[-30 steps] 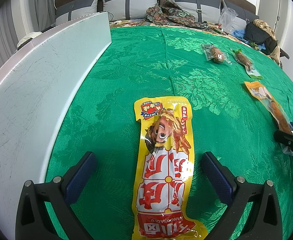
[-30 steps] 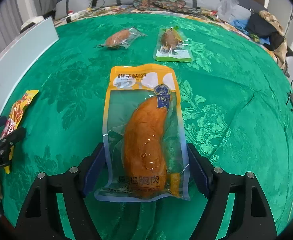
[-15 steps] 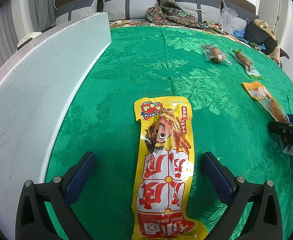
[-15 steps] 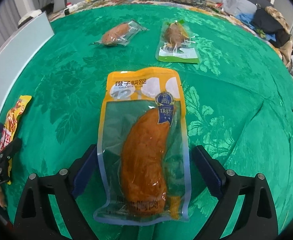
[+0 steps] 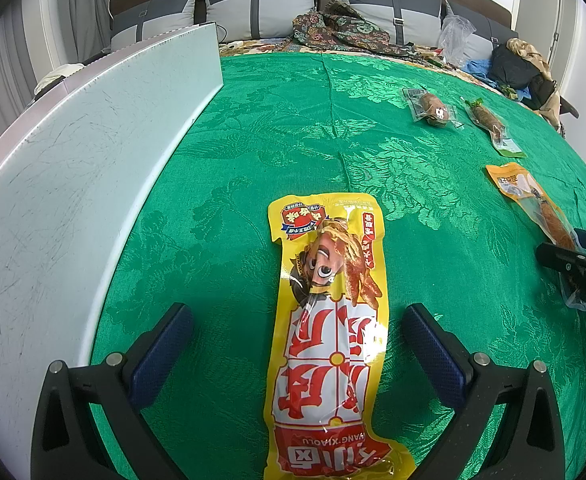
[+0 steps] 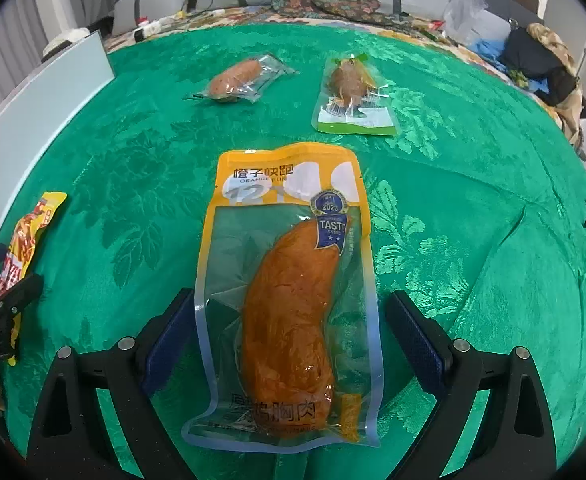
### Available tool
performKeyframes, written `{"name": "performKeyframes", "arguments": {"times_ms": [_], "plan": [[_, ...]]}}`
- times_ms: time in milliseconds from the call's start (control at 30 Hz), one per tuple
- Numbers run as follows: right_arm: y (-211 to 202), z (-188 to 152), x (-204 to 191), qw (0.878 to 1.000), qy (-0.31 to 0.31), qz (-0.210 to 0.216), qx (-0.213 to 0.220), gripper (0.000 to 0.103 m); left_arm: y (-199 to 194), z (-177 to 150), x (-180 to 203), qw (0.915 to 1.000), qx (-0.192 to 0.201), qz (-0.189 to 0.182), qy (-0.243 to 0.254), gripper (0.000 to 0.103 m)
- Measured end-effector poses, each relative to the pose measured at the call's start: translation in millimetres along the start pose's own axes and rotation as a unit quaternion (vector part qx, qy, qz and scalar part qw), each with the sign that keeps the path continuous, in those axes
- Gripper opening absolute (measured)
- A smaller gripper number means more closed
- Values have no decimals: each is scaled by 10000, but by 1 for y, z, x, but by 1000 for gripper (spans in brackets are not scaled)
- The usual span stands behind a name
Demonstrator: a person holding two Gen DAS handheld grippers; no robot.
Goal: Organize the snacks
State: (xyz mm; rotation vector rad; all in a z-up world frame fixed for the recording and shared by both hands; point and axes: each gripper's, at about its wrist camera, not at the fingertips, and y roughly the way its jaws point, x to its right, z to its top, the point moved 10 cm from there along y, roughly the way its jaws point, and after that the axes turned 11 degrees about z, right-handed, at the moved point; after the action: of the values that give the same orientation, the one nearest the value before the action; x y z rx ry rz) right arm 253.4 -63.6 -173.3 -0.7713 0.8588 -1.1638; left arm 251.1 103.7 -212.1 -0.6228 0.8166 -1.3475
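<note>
Right gripper (image 6: 289, 332) has just spread wide; the orange pouch (image 6: 289, 280) lies flat on the green cloth (image 6: 473, 280) between its fingers, released, left finger maybe brushing the pouch edge, hard to tell. Left gripper (image 5: 297, 352) is open astride the yellow packet (image 5: 329, 340), not pinching. Best move: lift each gripper straight up, dragging nothing. Beyond the orange pouch lie a clear sausage pack (image 6: 237, 80) and a green-edged pack (image 6: 353, 96). White board (image 5: 73, 180) stands left of the yellow packet; no bin visible.
</note>
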Motion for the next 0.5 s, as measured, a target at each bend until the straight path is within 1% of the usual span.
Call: {"name": "performKeyframes", "arguments": {"times_ms": [233,500], "plan": [[0,0,0,10000,3,-11,77,96,0,0,0,10000,1,0,0,103],[0,0,1,10000,24,-15,55,96,0,0,0,10000,1,3,1,103]]}}
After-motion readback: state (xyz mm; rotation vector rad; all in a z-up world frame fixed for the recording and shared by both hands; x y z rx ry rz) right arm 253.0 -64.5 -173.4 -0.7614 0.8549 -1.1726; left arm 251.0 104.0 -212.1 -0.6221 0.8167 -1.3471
